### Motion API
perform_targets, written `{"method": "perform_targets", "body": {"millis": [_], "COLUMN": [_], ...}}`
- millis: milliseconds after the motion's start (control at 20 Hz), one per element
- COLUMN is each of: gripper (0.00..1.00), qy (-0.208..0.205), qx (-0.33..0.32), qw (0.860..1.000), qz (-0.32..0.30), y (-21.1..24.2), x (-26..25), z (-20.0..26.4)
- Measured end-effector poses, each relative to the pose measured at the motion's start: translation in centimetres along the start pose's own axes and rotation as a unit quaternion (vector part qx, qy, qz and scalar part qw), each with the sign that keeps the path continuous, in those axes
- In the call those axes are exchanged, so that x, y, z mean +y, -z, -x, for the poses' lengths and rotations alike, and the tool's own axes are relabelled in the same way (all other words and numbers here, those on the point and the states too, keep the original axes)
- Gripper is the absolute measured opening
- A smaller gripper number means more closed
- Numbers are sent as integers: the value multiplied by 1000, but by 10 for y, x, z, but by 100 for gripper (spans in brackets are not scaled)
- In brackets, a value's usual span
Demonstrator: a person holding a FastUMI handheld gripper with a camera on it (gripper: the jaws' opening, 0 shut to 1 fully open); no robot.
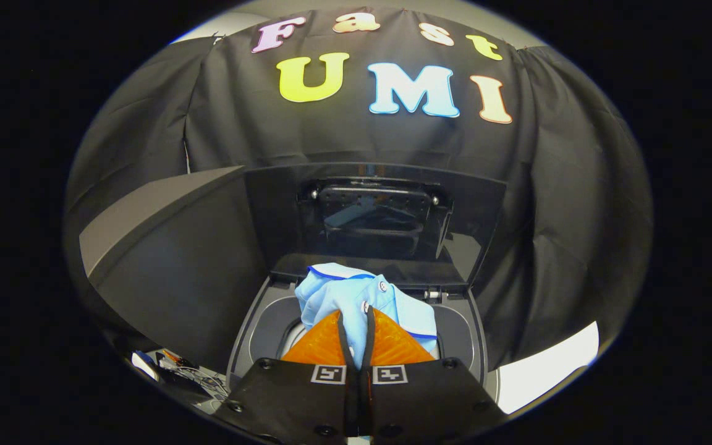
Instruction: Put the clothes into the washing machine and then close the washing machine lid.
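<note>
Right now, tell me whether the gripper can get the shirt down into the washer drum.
Probably yes. The gripper is shut on the light blue shirt, held above the washer opening; the lid stands raised behind, leaving the way down free.

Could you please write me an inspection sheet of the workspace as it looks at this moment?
Surface: top deck of the washing machine, dark grey, around the tub opening.
Job's things: light blue shirt with blue trim and buttons, bunched above the tub opening; washing machine lid standing open behind it.
Clutter: small items on the floor beside the machine, too small to identify.
Grippers: gripper closed on the shirt, cloth pinched between both fingers.
Cables: thin wires among the floor items.
Surroundings: black cloth wall behind and to the sides; a grey panel beside the lid.
</note>
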State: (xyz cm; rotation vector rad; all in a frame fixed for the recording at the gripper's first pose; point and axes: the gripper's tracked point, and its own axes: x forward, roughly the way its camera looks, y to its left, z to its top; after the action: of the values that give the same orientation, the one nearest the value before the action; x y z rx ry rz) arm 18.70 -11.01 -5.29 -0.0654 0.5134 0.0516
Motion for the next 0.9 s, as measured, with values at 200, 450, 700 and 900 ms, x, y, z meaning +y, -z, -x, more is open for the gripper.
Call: {"method": "perform_targets", "body": {"millis": [200, 450, 700, 900], "gripper": [2, 2, 2, 4], "qy": [5, 11, 13, 9], "qx": [27, 58, 67, 76], "qw": [1000, 998, 998, 997], "qz": [2, -1, -6, -15], "y": [16, 37, 45, 50], "x": [-1, -3, -6, -7], "z": [-14, -29, -33, -33]}}
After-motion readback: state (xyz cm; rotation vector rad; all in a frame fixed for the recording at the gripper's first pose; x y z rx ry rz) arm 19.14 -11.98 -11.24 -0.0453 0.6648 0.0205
